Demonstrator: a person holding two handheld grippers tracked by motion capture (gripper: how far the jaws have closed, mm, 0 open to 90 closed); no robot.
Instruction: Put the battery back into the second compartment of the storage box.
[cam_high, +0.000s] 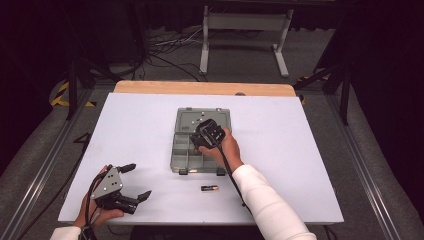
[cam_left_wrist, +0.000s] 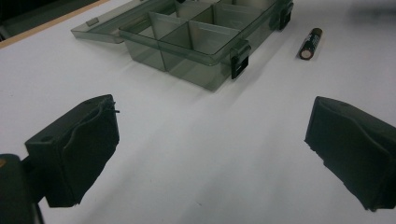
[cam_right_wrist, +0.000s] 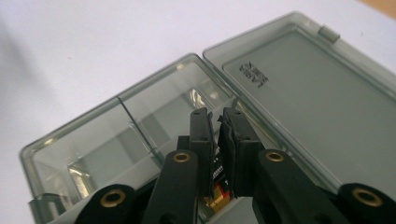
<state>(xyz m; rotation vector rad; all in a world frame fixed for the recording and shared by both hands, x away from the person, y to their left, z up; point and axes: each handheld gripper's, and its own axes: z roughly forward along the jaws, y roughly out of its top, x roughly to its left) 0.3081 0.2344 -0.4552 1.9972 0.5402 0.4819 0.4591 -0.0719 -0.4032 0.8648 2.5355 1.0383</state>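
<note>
The right gripper hangs over the open organizer box, jaws nearly shut on a battery above a right-side compartment. Best to lower it fully inside before letting go. A second battery lies near the box. The left gripper rests wide open, holding nothing.

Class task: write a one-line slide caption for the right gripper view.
Right tongs shut on a battery above the open compartment box, its lid lying flat.
</note>
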